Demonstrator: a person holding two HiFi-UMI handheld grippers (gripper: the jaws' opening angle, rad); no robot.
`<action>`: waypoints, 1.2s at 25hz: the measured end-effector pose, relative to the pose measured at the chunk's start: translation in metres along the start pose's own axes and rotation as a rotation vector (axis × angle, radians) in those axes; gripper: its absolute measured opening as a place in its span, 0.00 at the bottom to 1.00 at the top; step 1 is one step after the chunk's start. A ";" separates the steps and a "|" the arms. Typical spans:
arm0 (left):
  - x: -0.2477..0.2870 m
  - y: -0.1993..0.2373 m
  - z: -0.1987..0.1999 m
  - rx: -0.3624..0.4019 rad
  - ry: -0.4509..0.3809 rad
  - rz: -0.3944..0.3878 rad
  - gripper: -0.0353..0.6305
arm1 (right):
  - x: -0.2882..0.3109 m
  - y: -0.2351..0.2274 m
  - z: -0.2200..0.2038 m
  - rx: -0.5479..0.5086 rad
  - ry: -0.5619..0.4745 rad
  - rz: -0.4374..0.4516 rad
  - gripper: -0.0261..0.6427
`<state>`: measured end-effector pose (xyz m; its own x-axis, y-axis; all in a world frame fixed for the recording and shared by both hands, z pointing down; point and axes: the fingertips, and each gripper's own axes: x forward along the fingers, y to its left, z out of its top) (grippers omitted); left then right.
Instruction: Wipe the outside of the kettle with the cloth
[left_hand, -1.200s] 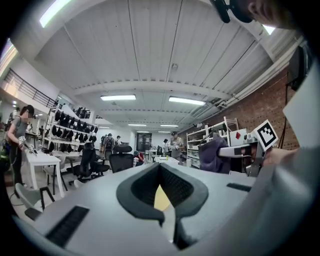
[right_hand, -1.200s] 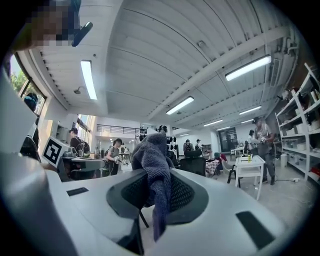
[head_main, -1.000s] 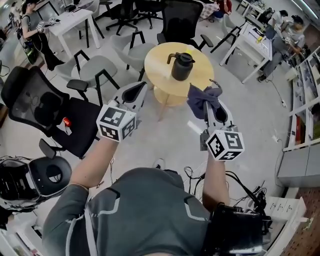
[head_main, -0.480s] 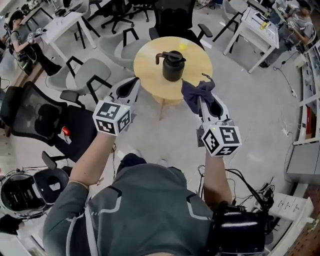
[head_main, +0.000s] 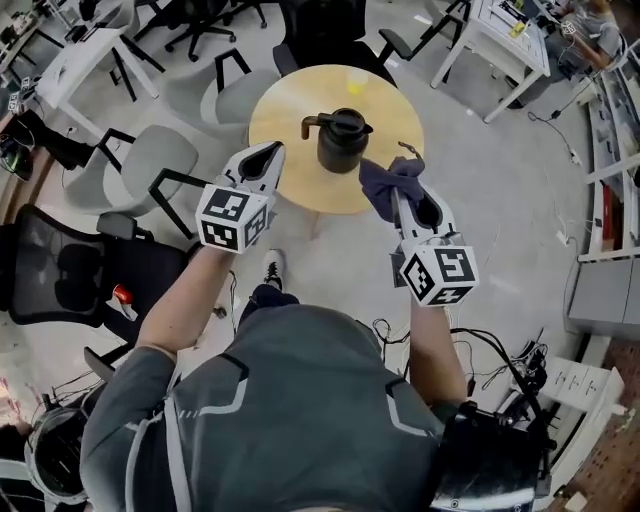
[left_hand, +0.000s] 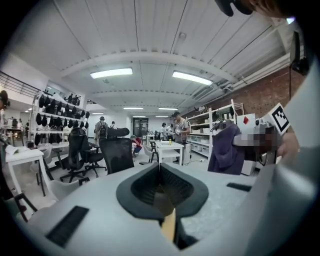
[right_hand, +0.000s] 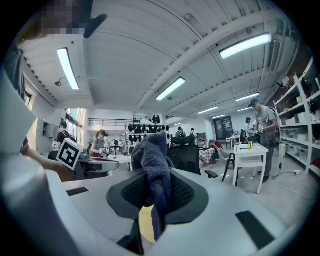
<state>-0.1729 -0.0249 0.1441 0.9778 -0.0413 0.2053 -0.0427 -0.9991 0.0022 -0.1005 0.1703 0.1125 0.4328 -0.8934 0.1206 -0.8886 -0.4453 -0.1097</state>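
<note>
Pinching cloth (head_main: 382, 180) tight in right gripper (head_main: 399, 196), bunched above jaws, just near-right of kettle (head_main: 340, 141) on table (head_main: 285, 115). Shut and empty on left gripper (head_main: 267, 154), near-left of kettle, apart from it.

Black kettle (head_main: 343, 141) upright on round table (head_main: 285, 112); dark cloth (head_main: 384, 177) bunched in right tool (head_main: 399, 196).

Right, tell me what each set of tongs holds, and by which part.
Right tongs clamp the dark purple knitted cloth by a bunched fold at its lower end; left tongs are shut, empty.
</note>
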 end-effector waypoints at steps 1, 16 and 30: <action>0.008 0.004 0.000 0.002 0.007 -0.013 0.07 | 0.006 -0.002 -0.001 0.010 0.002 -0.011 0.17; 0.102 0.057 -0.065 0.036 0.101 -0.184 0.07 | 0.116 0.011 -0.077 0.073 0.128 -0.086 0.17; 0.172 0.073 -0.134 0.198 0.184 -0.302 0.21 | 0.206 0.037 -0.175 0.107 0.210 -0.199 0.17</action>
<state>-0.0353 -0.1037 0.3108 0.8864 0.2394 0.3961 0.2991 -0.9494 -0.0956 -0.0707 -0.0197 0.3062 0.5463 -0.7607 0.3505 -0.7636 -0.6243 -0.1648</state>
